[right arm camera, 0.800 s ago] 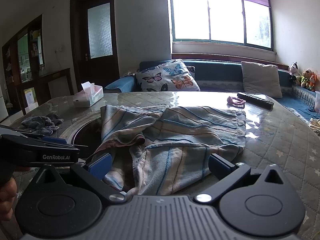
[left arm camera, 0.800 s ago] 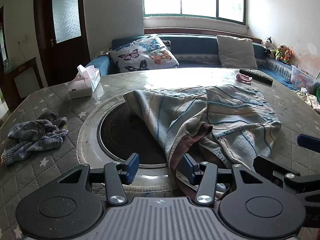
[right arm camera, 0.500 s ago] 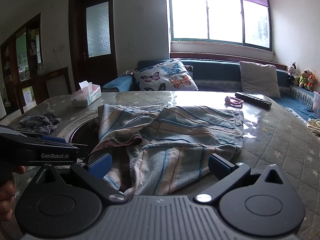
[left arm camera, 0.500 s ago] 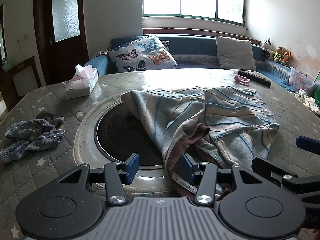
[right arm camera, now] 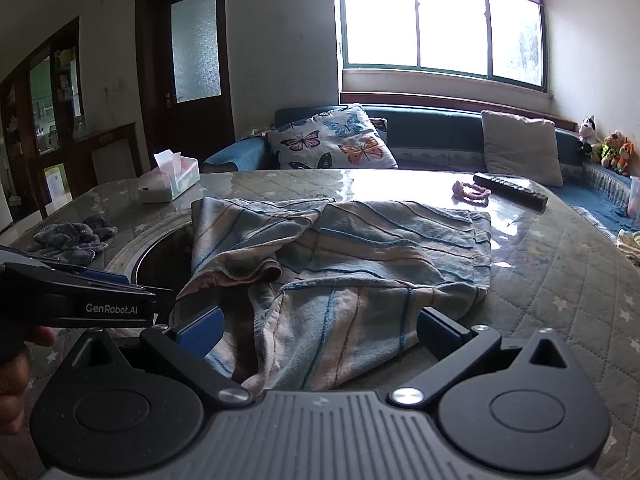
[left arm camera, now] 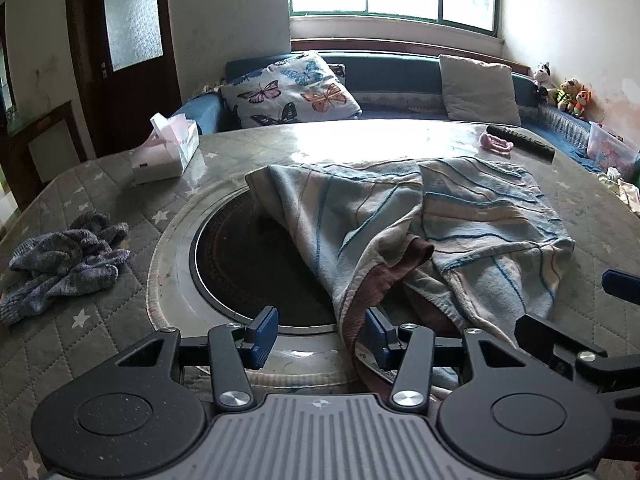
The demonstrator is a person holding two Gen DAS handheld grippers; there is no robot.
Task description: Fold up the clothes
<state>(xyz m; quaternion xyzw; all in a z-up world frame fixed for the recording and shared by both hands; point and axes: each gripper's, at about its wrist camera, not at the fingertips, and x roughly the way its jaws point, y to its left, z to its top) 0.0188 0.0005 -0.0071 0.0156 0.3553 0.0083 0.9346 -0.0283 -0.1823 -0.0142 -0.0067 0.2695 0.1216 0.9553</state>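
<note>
A blue and beige striped garment (left arm camera: 420,224) lies rumpled on the table, part of it over a round black inset. It also shows in the right wrist view (right arm camera: 352,264). My left gripper (left arm camera: 322,336) is open at the garment's near edge, and a brown-lined hem (left arm camera: 360,308) hangs by its right finger. My right gripper (right arm camera: 316,326) is wide open, its fingers on either side of the garment's near edge. The left gripper's body (right arm camera: 76,300) shows at the left of the right wrist view.
A round black inset (left arm camera: 248,264) with a metal rim sits in the table. A crumpled grey cloth (left arm camera: 64,260) lies at the left. A tissue box (left arm camera: 166,152) stands at the back left. A remote (right arm camera: 510,191) and a pink item (right arm camera: 470,191) lie at the back right. A sofa stands beyond.
Both views have shifted slightly, as if the grippers drew back and rose a little. The garment lies much as before. Both grippers stay open.
</note>
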